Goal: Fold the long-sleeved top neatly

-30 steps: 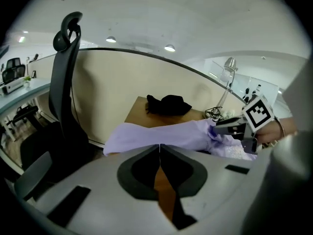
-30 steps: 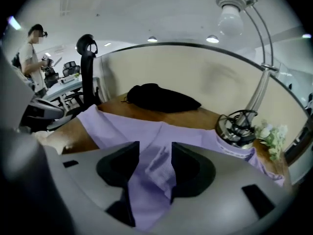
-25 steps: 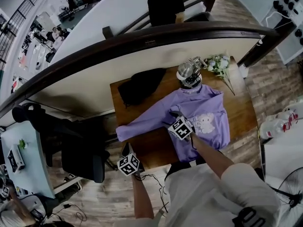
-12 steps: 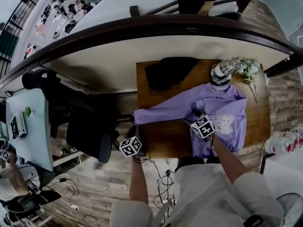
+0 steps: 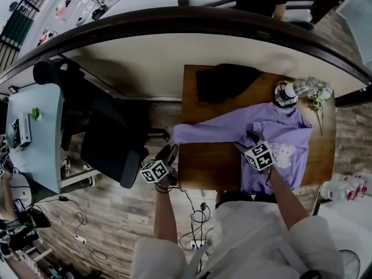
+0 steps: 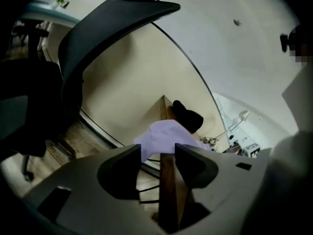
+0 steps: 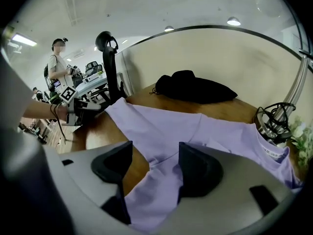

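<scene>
Count: one purple long-sleeved top (image 5: 282, 133), one black garment (image 5: 224, 81), one bunch of flowers (image 5: 317, 92), one wooden table (image 5: 209, 168), two tongs.

Top: lies flat on the right half of the table, collar toward the far edge. One sleeve (image 5: 203, 131) is stretched out to the left, its cuff at the table's left edge. The second sleeve cannot be made out. The black garment sits in a heap at the far left corner, apart from the top.

Left tongs (image 6: 157, 152): held off the table's left side, near the cuff. Its jaws have just been opening and now stand apart. Nothing is gripped. Only the table edge and the cuff show beyond the gap.

Right tongs (image 7: 155, 159): over the top where sleeve meets body. Its jaws have just been opening and stand wide. Purple cloth lies under the gap, and the pads do not press it.

Hard to read: a shiny round object (image 5: 285, 93) by the collar, kind unclear. The right marker cube covers part of the chest print (image 5: 285, 151). The wearer's arm and body cut off the hem.
</scene>
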The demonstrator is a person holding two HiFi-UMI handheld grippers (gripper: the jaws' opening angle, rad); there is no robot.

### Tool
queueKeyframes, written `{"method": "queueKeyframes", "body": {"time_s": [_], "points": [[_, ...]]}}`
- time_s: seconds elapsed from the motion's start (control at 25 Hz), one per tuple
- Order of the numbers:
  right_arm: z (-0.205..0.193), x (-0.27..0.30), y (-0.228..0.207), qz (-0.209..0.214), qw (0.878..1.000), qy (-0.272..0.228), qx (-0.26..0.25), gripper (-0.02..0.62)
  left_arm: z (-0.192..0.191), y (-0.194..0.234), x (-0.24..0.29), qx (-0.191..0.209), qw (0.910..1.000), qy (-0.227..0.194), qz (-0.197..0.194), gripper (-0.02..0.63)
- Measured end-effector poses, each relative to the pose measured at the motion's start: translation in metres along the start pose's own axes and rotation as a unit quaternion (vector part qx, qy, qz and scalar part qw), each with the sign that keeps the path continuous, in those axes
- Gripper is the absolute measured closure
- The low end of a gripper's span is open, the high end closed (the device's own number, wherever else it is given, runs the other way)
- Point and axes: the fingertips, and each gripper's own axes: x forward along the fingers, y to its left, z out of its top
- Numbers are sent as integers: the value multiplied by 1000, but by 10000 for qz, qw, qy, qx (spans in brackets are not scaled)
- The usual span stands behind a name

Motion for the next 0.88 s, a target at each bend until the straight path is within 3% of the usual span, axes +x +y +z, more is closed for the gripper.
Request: {"method": "queueKeyframes", "body": {"time_s": [0.2, 0.32, 0.44, 0.52, 0.6, 0.72, 0.88], "points": [[-2, 1, 8, 40, 10000, 67, -49, 288, 1, -5, 25, -556, 9975, 242, -375, 334], [-3, 1, 13, 45, 10000, 63, 5, 288, 5, -8, 43, -1061, 9922, 364, -536, 334], [-1, 1, 18, 52, 10000, 44, 13, 290, 9, -5, 54, -1107, 9919, 478, -395, 361], [-1, 0, 21, 54, 10000, 13, 54, 290, 14, -8, 55, -827, 9951, 460, -282, 421], [-4, -2, 21, 58, 9998, -28, 175, 291, 21, -15, 54, -274, 9988, 404, -27, 509], [-13, -5, 24, 92, 9996, -10, 279, 291, 33, -28, 47, 511, 9974, 251, 436, 534], [-23, -13, 27, 100, 9992, -26, 374, 291, 52, -57, 34, 843, 9945, -102, 614, 541]]}}
